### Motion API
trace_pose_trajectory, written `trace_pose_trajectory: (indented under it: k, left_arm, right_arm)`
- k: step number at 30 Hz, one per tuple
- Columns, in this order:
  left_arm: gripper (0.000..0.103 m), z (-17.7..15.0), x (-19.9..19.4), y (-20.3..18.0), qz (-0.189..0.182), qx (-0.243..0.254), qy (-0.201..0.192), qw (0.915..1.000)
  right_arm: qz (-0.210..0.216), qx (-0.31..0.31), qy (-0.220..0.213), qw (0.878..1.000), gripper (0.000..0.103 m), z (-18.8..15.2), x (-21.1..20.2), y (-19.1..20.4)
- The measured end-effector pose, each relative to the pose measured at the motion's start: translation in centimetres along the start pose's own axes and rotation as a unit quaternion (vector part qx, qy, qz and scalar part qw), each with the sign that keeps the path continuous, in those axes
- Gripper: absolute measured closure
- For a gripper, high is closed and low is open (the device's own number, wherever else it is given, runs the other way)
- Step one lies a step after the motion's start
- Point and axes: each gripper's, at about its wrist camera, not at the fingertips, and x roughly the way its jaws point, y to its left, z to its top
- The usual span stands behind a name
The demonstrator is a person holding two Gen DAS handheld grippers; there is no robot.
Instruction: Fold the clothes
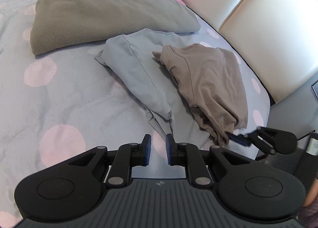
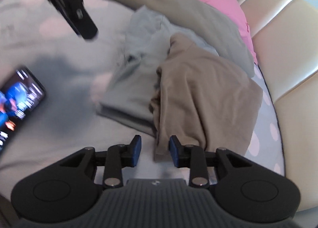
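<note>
A crumpled tan garment (image 1: 208, 80) lies on the bed beside a pale blue garment (image 1: 137, 72), partly overlapping it. My left gripper (image 1: 158, 148) hovers open over the bedspread, just short of the blue garment's near end, with nothing between its pads. In the right wrist view, my right gripper (image 2: 155, 150) is open, and the near corner of the tan garment (image 2: 198, 92) lies between its fingers, close to the right pad. The right gripper (image 1: 237, 139) also shows in the left wrist view, at the tan garment's lower edge. The blue garment (image 2: 129, 92) lies left of the tan one.
A folded olive fleece blanket (image 1: 107, 15) lies behind the garments, with a pink pillow (image 2: 220, 3) beyond it. A cream padded headboard (image 1: 258, 19) runs along the right. A phone with a lit screen (image 2: 17, 92) rests on the spotted bedspread (image 1: 59, 92) at the left.
</note>
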Motion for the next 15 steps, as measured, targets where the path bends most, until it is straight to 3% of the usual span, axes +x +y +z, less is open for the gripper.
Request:
trace_pose_trajectory:
  k: [5, 7, 8, 15]
  left_arm:
    - [0.09, -0.1, 0.3, -0.1, 0.0, 0.003, 0.009, 1.0]
    - [0.09, -0.1, 0.5, -0.3, -0.002, 0.004, 0.01, 0.9999]
    - [0.09, -0.1, 0.6, -0.4, -0.004, 0.005, 0.011, 0.9999]
    - [0.09, 0.0, 1.3, -0.7, -0.003, 0.02, 0.019, 0.9996]
  right_arm:
    - [-0.038, -0.038, 0.012, 0.998, 0.073, -0.6, 2.3, 0.6]
    - [-0.046, -0.039, 0.017, 0.998, 0.091, -0.6, 2.4, 0.5]
    - [-0.05, -0.038, 0.019, 0.998, 0.095, -0.6, 2.4, 0.4]
    - [-0.05, 0.057, -0.004, 0.997, 0.097, 0.3, -2.5, -3.8]
